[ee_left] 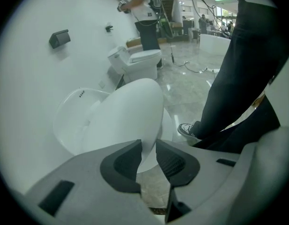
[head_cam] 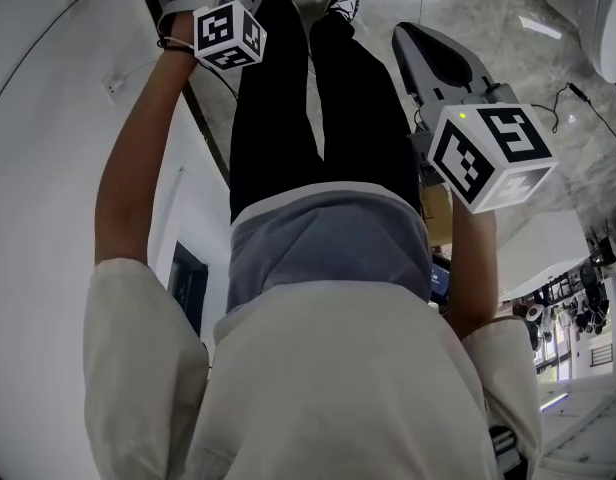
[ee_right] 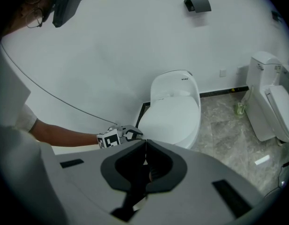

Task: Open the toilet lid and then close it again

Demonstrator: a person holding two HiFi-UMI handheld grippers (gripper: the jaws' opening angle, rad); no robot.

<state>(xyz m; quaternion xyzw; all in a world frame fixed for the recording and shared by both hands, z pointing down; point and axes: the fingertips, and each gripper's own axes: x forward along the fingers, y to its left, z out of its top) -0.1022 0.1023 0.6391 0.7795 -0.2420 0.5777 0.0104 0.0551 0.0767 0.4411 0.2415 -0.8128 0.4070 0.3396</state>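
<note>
Toilet lid (ee_left: 130, 111), glossy white, tilts over the toilet (ee_left: 72, 118), edge pinched in left fingers (ee_left: 122, 167); right fingers (ee_right: 130, 165) closed, empty

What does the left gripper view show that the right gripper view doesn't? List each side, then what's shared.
Left gripper view only: a standing person far back, the wearer's trouser leg and shoe, the toilet lid rim between the left claw pads.
Right gripper view only: the left claw from outside, its marker cube, the forearm, the right claw closed and empty.
Both: the toilet lid, black wall holder, second toilet.
</note>
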